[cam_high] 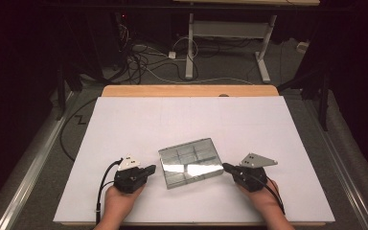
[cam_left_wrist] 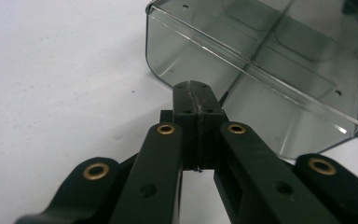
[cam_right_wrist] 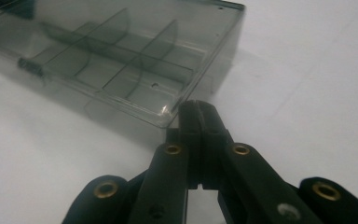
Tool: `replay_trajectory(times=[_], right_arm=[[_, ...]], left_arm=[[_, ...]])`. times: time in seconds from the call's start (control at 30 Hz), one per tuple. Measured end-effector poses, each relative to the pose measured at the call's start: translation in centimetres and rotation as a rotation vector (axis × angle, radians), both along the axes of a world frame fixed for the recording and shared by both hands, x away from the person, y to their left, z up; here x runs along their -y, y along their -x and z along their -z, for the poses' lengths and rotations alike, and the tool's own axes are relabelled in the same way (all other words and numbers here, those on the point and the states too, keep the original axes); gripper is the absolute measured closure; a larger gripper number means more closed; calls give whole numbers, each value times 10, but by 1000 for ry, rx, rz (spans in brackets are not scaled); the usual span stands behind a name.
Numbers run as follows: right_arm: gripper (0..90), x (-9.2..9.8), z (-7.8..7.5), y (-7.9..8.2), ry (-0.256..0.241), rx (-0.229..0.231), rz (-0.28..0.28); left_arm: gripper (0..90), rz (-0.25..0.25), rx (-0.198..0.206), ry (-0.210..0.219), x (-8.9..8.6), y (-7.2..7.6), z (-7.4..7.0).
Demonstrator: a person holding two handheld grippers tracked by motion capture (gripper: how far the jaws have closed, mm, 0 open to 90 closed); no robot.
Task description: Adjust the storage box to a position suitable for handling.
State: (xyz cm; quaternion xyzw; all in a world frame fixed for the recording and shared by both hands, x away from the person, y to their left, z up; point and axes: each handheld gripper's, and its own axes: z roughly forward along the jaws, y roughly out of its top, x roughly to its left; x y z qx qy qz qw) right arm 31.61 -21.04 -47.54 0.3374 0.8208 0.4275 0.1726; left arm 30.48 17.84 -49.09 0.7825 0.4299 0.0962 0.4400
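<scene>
On the white table [cam_high: 124, 124], a smoky clear divided box [cam_high: 190, 162] lies near-centre between the left gripper [cam_high: 152, 168] and right gripper [cam_high: 225, 166], both pressed together; the gripper views reveal its inner partitions.

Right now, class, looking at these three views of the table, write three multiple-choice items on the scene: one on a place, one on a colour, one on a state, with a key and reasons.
1. Where does the compartment box lie?
A. between the two grippers
B. at the table's far edge
C. on the floor

2. What colour is the box?
A. bright red
B. smoky grey, see-through
C. solid white

3. How do the left gripper's jaws stand?
A. spread wide
B. pressed together
C. clamped on a cable

Key: 1 A, the left gripper and the right gripper flank it in the high view. 2 B, its dividers show through the walls. 3 B, no gap shows between the jaws, whose tips stand at the box's corner.
</scene>
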Motion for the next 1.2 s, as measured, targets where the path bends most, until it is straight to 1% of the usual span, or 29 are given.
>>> replay_trajectory(times=[0.03, 0.13, 0.2, 0.3, 0.4, 0.43, 0.47, 0.5, 0.6, 0.63, 0.73, 0.77, 0.83, 0.93, 1.07, 1.1, 1.17, 1.2], right_arm=[[900, -2, 0, 5, -2, -2, -9], [900, -8, 1, 19, -17, -19, -35], [900, -12, 0, 25, -19, -20, -52], [900, -16, 0, 33, -25, -27, -73], [900, -17, 0, 35, -29, -30, -75], [900, -16, 0, 38, -40, -36, -79], [900, -16, 0, 38, -40, -36, -79], [900, -16, 0, 40, -38, -34, -79], [900, -14, -1, 38, -41, -30, -77], [900, -14, -1, 38, -42, -29, -75], [900, -12, -1, 37, -39, -26, -72], [900, -9, -1, 36, -49, -29, -65], [900, -7, -2, 35, -61, -29, -59], [900, -5, -4, 35, -73, -22, -50], [900, -2, -6, 36, -87, -17, -41], [900, 0, -8, 35, -98, -7, -34], [900, 2, -10, 35, -106, -4, -25], [900, 3, -11, 35, -107, 1, -23]], left_arm=[[877, -1, 3, -11, -1, 1, 0], [877, -14, 10, -17, -7, 4, -1], [877, -26, 21, -7, -13, 6, -3], [876, -35, 15, 5, -18, 9, -4], [874, -23, 5, 3, -18, 13, -2], [874, -13, 6, -10, -16, 15, -1], [874, -5, 2, -25, -15, 17, 0], [874, 3, 0, -30, -13, 17, 1], [875, 11, -1, -30, -8, 17, 0], [875, 23, 5, -32, -5, 16, 1], [875, 26, 6, -29, -2, 14, 2], [875, 27, 2, -28, 0, 12, 3], [876, 22, 6, -50, 3, 9, 2], [877, 20, -6, -37, 3, 7, 3], [877, 23, -3, -43, 5, 6, 3], [877, 24, -4, -44, 6, 5, 3], [877, 35, 0, -45, 12, 3, 3], [877, 35, 0, -45, 12, 3, 3]])
